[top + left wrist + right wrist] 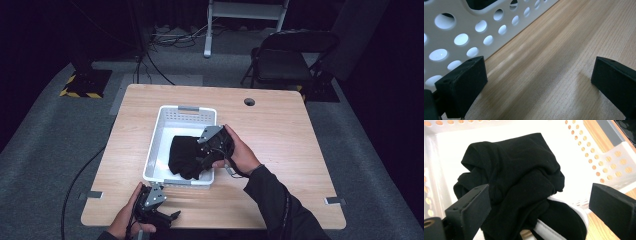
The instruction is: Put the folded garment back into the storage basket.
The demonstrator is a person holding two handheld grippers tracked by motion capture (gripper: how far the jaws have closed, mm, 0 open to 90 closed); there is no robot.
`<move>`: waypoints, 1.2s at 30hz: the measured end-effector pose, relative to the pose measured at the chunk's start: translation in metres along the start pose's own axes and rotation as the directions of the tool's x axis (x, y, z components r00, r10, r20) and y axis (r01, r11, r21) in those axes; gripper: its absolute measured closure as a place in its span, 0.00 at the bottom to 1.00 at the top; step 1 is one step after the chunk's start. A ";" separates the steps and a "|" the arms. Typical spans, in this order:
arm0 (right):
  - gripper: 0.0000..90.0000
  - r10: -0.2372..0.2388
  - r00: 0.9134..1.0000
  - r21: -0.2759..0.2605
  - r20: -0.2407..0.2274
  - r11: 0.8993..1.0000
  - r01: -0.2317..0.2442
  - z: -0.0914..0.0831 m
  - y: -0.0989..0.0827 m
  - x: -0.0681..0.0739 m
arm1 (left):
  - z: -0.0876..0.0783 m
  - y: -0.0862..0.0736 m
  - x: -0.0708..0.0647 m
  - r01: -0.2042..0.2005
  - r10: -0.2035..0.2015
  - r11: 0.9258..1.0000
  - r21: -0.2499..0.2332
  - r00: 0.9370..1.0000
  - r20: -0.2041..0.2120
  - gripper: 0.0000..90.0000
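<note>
A white perforated basket (165,130) stands in the middle of the wooden table. A crumpled black garment (184,155) lies in its near right part and spills over the near rim (560,231). My right gripper (202,159) hovers just above the garment (519,170), open, with its jaws spread wide on either side of the cloth (540,195). My left gripper (167,218) rests low by the table's front edge, outside the basket's near wall (461,37). It is open, with only bare wood between its jaws (539,67).
The table (280,145) has a cable hole (249,102) at the back right. Beyond it stand a black folding chair (285,57), a white desk frame (245,15) and floor cables (170,37). A yellow-striped stand base (82,85) sits at the far left.
</note>
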State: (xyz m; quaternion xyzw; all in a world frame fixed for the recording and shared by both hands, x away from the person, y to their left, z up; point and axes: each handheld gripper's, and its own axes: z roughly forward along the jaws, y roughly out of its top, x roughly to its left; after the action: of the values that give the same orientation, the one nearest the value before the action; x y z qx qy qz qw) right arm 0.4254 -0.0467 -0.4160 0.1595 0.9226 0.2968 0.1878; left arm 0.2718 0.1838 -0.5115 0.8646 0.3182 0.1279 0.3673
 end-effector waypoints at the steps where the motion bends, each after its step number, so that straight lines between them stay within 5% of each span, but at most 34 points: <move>1: 0.05 0.002 1.000 -0.001 0.003 1.000 -0.002 -0.002 0.000 0.000 | 0.000 0.000 0.000 0.001 -0.001 1.000 0.001 1.000 0.000 0.00; 36: 0.05 -0.006 0.999 -0.030 0.054 1.000 0.008 -0.056 -0.032 -0.001 | 0.000 0.000 0.000 -0.001 0.001 1.000 0.000 1.000 -0.001 0.00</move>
State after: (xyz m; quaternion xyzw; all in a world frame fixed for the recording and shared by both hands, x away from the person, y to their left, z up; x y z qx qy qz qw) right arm 0.3954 -0.0989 -0.3930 0.1614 0.9131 0.3058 0.2162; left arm 0.2719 0.1837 -0.5115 0.8647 0.3179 0.1286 0.3670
